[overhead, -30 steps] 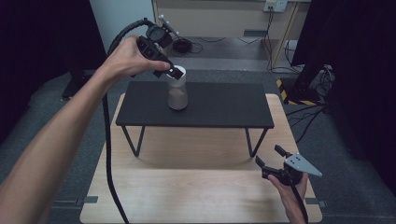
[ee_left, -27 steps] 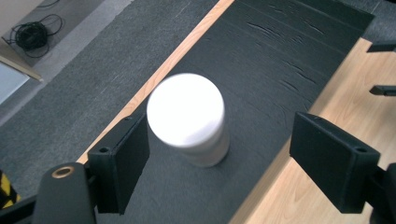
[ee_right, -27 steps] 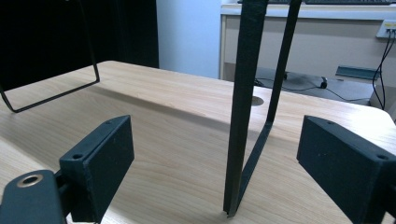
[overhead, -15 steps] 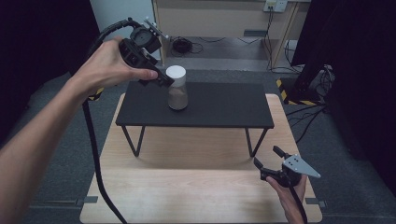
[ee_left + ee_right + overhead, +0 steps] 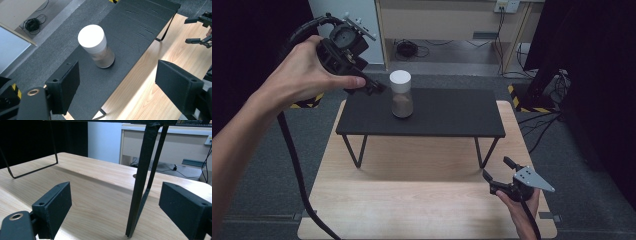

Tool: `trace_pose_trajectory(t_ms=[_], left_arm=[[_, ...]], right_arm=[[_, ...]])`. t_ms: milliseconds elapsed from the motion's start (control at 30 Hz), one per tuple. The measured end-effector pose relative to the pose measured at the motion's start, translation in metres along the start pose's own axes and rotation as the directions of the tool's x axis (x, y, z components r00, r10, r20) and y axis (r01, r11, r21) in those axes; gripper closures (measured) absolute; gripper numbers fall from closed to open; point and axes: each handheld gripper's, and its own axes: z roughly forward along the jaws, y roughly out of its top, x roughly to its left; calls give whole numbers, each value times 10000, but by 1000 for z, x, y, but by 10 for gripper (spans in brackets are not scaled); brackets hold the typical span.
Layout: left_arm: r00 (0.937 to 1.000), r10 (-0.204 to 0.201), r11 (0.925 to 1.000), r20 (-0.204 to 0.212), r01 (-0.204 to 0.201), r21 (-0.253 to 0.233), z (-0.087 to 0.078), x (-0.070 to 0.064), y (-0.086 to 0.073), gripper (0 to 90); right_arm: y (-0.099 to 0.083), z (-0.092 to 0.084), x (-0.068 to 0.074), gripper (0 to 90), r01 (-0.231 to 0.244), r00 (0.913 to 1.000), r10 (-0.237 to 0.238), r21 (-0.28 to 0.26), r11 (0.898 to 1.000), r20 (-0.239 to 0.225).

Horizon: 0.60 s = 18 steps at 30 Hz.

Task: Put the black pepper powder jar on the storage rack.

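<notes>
A clear jar (image 5: pixel 401 100) with a white lid and brown contents stands upright on the low black stand (image 5: pixel 452 116), left of its middle. My left gripper (image 5: pixel 373 86) hovers just left of the jar's lid, open and apart from it. In the left gripper view the jar (image 5: pixel 96 47) stands ahead of the wide-open jaws of my left gripper (image 5: pixel 120 85), with nothing between them. My right gripper (image 5: pixel 497 168) rests low at the front right of the wooden table, open and empty. In the right gripper view my right gripper (image 5: pixel 116 212) faces a stand leg (image 5: pixel 141 182).
The black stand sits on a light wooden tabletop (image 5: pixel 412 200) on thin metal legs (image 5: pixel 354 150). Grey floor, cables (image 5: pixel 407 49) and a cabinet lie beyond the table's far edge. The other hand's gripper (image 5: pixel 201 21) shows at the top right of the left gripper view.
My left gripper has let go of the jar's lid and drawn back to the left. The jar stays standing on the stand. The right gripper has not moved.
</notes>
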Motion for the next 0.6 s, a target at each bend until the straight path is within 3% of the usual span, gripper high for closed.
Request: trace_pose_trajectory(t_ms=[600], left_arm=[[10000,-88,10000,43,88,-43,2,4,-3,189]], right_arm=[[1,0,2,113,44,10000,-43,34,10000,-82]])
